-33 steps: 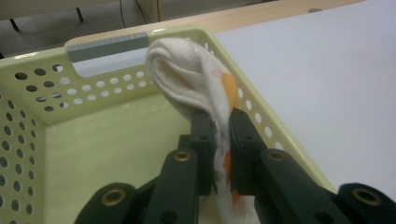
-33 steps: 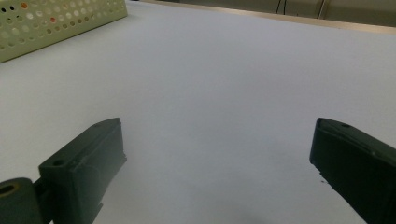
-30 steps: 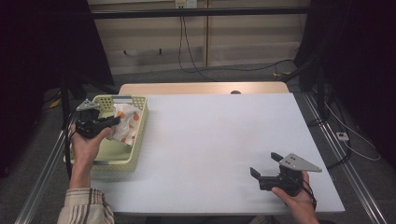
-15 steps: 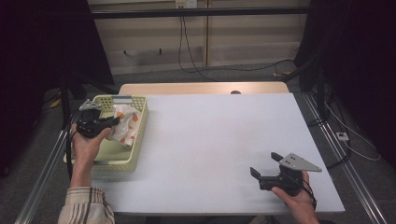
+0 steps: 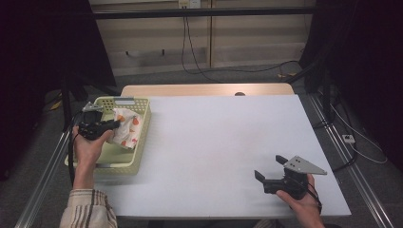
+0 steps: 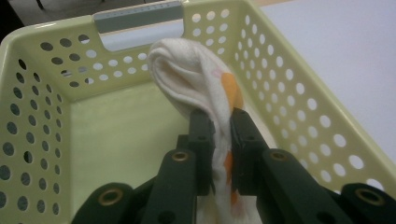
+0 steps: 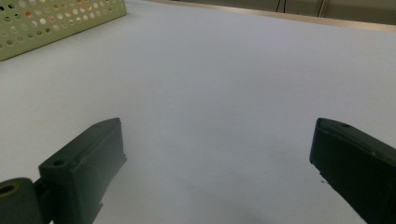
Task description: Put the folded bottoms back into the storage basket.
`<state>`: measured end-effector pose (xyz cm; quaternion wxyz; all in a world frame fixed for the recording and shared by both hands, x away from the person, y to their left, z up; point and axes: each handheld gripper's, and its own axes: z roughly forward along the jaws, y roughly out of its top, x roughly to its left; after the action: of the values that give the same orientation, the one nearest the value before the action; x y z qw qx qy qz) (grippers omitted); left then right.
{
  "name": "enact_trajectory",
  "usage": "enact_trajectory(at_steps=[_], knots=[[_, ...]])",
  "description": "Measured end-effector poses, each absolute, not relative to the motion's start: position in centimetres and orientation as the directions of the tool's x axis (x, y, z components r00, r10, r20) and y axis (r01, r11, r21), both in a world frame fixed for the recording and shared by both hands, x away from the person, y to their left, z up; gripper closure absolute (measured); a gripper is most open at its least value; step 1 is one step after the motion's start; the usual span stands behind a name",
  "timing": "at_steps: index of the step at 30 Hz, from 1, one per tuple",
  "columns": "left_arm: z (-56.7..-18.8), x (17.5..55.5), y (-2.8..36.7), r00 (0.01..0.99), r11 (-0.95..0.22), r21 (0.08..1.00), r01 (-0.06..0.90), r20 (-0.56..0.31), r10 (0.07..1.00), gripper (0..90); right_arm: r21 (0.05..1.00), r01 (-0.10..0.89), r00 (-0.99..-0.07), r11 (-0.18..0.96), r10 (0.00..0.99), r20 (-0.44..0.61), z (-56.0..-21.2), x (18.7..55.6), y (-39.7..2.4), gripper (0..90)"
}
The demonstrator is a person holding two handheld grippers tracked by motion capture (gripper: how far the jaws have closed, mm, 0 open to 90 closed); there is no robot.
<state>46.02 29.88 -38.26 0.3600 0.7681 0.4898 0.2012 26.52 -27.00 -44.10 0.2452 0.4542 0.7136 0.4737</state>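
The left gripper (image 6: 219, 119) pinches the cloth (image 6: 196, 74) between its fingers, inside the basket (image 5: 138, 156) at the counter's (image 5: 214, 142) nine o'clock. The right gripper (image 5: 270, 167) rests at five o'clock, fingers wide.

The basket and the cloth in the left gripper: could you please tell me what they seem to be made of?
Basket: probably moulded plastic, pale yellow-green and slightly glossy; its walls are stiff with regular punched holes. Cloth: soft fabric, likely cotton knit, matte white with orange marks; it folds and bunches between the jaws.

One basket (image 5: 139, 159), one cloth (image 5: 127, 128), two grippers (image 5: 115, 124) (image 5: 270, 167).
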Motion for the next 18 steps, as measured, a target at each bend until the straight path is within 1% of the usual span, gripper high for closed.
enact_trajectory(at_steps=[4,15,18], knots=[[-38.6,46.4,29.9,0.442,-0.263,0.749,0.609,-0.045,0.896,80.9,0.898,0.417,-0.467,0.139,0.88,0.081,-44.1,26.5,-27.0,3.1],[-39.2,47.0,30.2,0.409,-0.261,0.729,0.633,-0.029,0.912,80.6,0.898,0.416,-0.471,0.14,0.878,0.081,-44.1,26.6,-27.0,3.1],[-39.3,47.2,30.4,0.37,-0.24,0.721,0.65,-0.024,0.929,80.7,0.898,0.417,-0.469,0.139,0.879,0.082,-44.1,26.5,-27.0,3.1]])
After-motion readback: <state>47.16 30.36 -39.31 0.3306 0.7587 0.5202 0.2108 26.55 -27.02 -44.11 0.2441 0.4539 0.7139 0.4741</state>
